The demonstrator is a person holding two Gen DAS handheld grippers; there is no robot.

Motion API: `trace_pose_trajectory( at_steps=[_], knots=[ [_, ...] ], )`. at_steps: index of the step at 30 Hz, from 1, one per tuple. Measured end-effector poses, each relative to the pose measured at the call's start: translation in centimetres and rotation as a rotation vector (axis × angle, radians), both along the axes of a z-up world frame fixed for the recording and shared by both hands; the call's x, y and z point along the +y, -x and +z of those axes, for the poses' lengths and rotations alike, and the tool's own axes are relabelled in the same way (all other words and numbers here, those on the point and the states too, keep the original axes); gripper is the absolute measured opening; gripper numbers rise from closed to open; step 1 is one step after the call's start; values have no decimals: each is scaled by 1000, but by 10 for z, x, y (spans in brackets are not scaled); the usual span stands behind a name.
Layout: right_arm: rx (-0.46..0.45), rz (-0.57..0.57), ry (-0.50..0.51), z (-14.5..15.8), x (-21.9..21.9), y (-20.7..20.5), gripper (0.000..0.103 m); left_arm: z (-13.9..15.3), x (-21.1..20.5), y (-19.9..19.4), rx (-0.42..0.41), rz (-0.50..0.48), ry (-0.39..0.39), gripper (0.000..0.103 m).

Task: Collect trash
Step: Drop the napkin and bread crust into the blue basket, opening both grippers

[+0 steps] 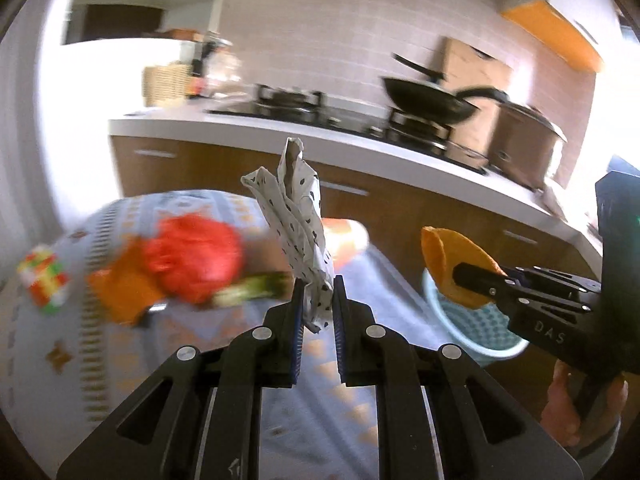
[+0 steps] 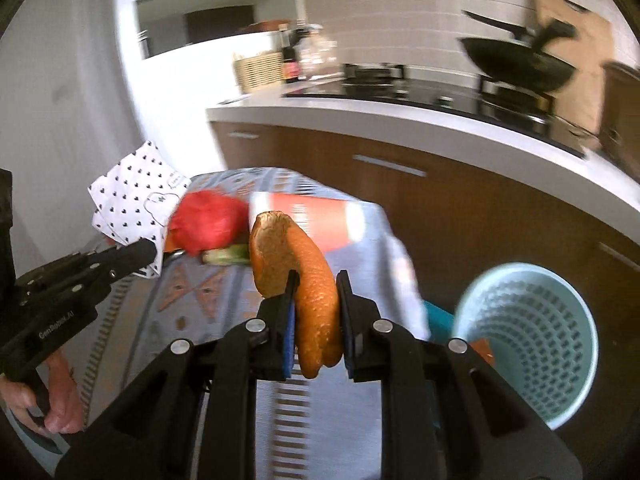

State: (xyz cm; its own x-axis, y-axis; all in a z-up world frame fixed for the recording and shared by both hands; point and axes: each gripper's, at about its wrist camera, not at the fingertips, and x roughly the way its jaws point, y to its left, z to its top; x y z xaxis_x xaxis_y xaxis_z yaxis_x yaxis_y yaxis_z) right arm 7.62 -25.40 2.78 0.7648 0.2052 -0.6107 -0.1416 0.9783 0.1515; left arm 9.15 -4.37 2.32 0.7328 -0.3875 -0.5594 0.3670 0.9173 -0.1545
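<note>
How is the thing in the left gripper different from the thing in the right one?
The left gripper is shut on a crumpled white wrapper printed with small dark marks; the right gripper is shut on a plain orange peel. The wrapper is thin, creased paper sticking up; the peel is a thick, curved rind with a pale inner side. Both are pinched between pads and lifted above the patterned tablecloth.

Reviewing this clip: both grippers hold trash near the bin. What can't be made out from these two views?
- Bin contents: right wrist view shows mostly bare mesh; left wrist view has the right gripper and orange peel in front.
- Green item beside the red lump: motion blur, unidentifiable.
- Colourful block: blurred at the left wrist view's edge.
- Print on the spotted paper: too small.
</note>
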Motion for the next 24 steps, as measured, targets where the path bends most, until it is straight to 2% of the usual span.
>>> trace_pose_trajectory(
  at_steps=[4,10,14,18,24],
  knots=[
    [16,-91,-21,-11,-43,3,16,-9,-49,-13,35,-100,-5,11],
    [90,-266,-54,-41,-115,11,16,-27,-123,-25,97,-247,-25,12],
    [168,-388,-29,-64,-150,15,16,-49,-170,-35,221,-395,-4,13],
    [269,-473,-25,-93,-180,17,17,-70,-207,-40,275,-453,-40,13],
    [374,-528,-46,-130,-209,20,19,-98,-238,-45,317,-474,-97,16]
  ],
)
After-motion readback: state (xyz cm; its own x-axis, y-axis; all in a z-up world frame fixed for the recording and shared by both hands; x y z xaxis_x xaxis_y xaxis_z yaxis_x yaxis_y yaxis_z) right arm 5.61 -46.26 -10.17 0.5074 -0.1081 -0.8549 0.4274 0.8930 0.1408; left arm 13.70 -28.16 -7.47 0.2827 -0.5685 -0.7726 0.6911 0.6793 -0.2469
